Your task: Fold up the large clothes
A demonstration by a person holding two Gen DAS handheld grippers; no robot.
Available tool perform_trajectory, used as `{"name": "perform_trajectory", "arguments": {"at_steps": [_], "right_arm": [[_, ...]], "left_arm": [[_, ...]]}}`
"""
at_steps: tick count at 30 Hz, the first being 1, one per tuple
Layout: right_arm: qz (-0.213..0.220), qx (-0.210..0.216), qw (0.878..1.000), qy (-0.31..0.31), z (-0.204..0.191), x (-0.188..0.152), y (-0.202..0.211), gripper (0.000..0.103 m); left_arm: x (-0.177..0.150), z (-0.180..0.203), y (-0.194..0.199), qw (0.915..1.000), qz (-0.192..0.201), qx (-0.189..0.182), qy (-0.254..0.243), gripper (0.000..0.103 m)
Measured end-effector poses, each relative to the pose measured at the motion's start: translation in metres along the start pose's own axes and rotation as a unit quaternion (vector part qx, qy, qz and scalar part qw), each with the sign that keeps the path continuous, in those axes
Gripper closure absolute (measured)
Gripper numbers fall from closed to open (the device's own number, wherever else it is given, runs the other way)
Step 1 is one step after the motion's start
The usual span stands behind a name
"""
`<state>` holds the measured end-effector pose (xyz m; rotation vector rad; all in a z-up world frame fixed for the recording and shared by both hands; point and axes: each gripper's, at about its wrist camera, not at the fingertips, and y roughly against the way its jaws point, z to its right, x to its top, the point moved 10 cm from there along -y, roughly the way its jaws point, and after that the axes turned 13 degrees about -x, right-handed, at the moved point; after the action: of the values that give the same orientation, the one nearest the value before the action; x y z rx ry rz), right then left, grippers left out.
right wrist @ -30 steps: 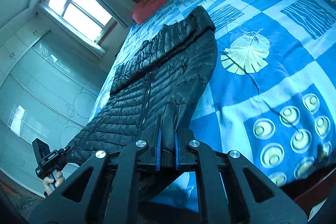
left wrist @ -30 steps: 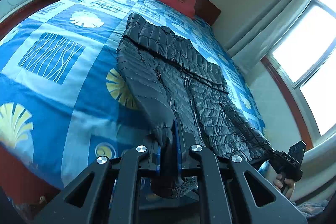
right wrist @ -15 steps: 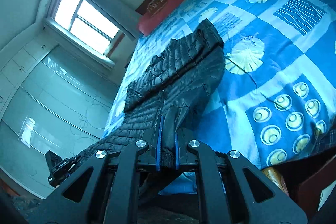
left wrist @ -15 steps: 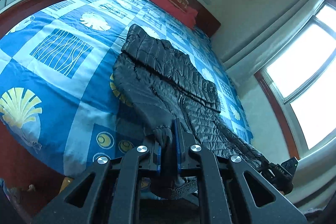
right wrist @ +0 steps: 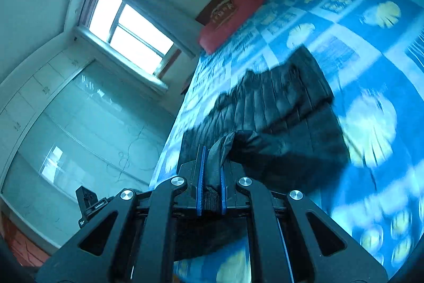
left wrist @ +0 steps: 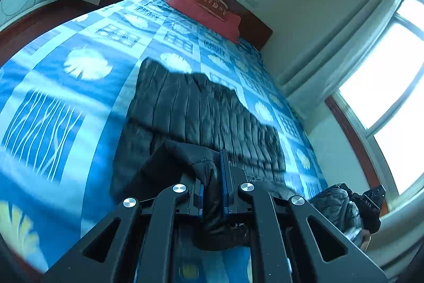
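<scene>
Black quilted nylon fills the centre of both wrist views: a puffer jacket [left wrist: 201, 113] lies lengthwise on a bed under a blue patterned bedspread [left wrist: 87, 86], with a red pillow [left wrist: 204, 9] at the headboard in the upper middle of the frame. The left gripper [left wrist: 212, 184] is clamped tight on a dark cuff or hem end of the jacket, and the right gripper [right wrist: 210, 174] pinches a matching end the same way, cloth bunched between the blue pads. Both ends are raised above the jacket body, apparently mid-fold toward the collar end. To do this well, the two tongs should travel level and in parallel, keeping the lifted edge taut so the slippery fabric lands square on the layer beneath without dragging it. Motion blur in the right wrist view hides the far edge, so alignment there cannot be judged.
</scene>
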<state>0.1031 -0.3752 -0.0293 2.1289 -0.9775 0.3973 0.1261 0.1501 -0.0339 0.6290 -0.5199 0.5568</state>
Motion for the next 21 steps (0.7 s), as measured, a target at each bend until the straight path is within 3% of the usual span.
{"name": "perform_trajectory", "arguments": {"at_steps": [4, 10, 15, 21], "right_arm": [[0.003, -0.013, 1.000, -0.026, 0.013, 0.039, -0.050, 0.094], [-0.025, -0.055, 0.996, -0.059, 0.047, 0.069, -0.147, 0.094], [-0.055, -0.107, 0.991, -0.067, 0.081, 0.067, -0.205, 0.094], [-0.081, -0.143, 0.984, -0.073, 0.112, 0.050, -0.243, 0.094]], "left_arm": [[0.040, -0.025, -0.046, 0.9999, 0.004, 0.010, 0.000, 0.094], [0.066, -0.081, -0.116, 0.9987, -0.016, 0.038, 0.031, 0.094], [0.064, -0.126, -0.168, 0.9949, -0.045, 0.076, 0.049, 0.094], [0.054, -0.150, -0.191, 0.9924, -0.064, 0.093, 0.048, 0.094]]}}
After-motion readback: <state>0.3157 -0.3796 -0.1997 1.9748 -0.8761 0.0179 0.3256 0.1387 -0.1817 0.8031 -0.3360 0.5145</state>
